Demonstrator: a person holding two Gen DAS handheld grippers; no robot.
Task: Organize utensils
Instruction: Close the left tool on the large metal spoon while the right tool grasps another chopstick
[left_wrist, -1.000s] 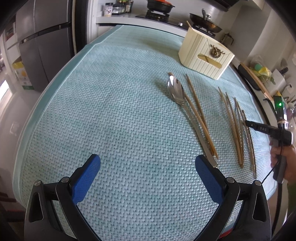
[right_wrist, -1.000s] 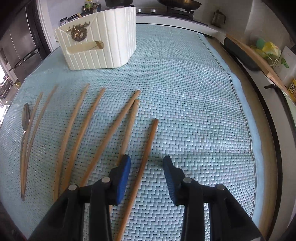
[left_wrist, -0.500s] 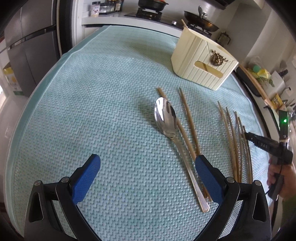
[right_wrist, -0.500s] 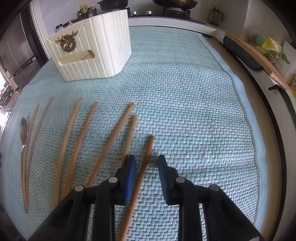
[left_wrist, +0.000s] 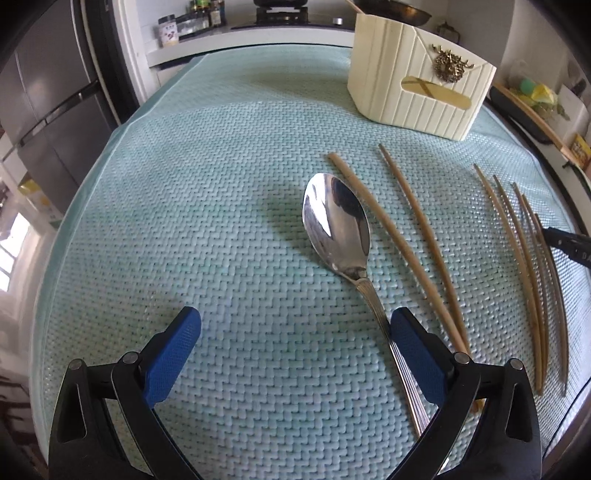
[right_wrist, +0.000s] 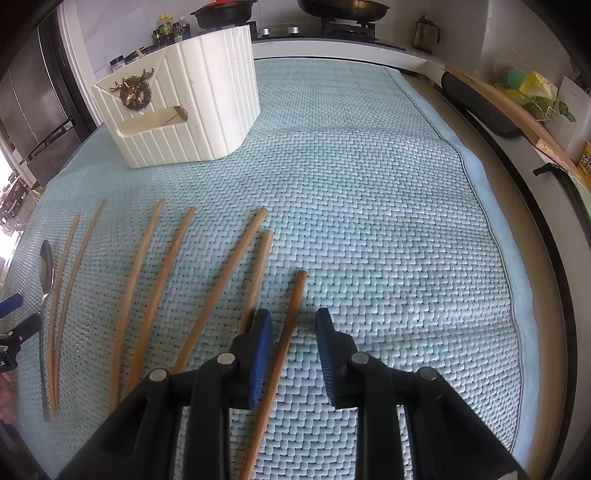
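Observation:
A steel spoon (left_wrist: 336, 225) lies on the teal woven mat (left_wrist: 184, 206), bowl pointing away. My left gripper (left_wrist: 295, 325) hangs open and wide just above the mat; the spoon's handle passes right beside the right finger (left_wrist: 413, 347). Two wooden chopsticks (left_wrist: 391, 232) lie just right of the spoon. In the right wrist view, my right gripper (right_wrist: 293, 323) stands narrowly open astride the rightmost chopstick (right_wrist: 297, 291). That stick lies close to the left pad (right_wrist: 260, 343), with a gap to the right pad. Several more chopsticks (right_wrist: 218, 288) fan out to its left.
A cream ribbed utensil holder (right_wrist: 192, 107) with a gold deer ornament stands at the far side of the mat. A stove with pans sits behind it. A wooden board and a dark tray (right_wrist: 484, 107) run along the counter edge on the right. A fridge (left_wrist: 48, 110) stands on the left.
The left gripper came closer to the spoon and lower, so the handle now runs beside its right finger. The right gripper's jaws narrowed around the rightmost chopstick, then held.

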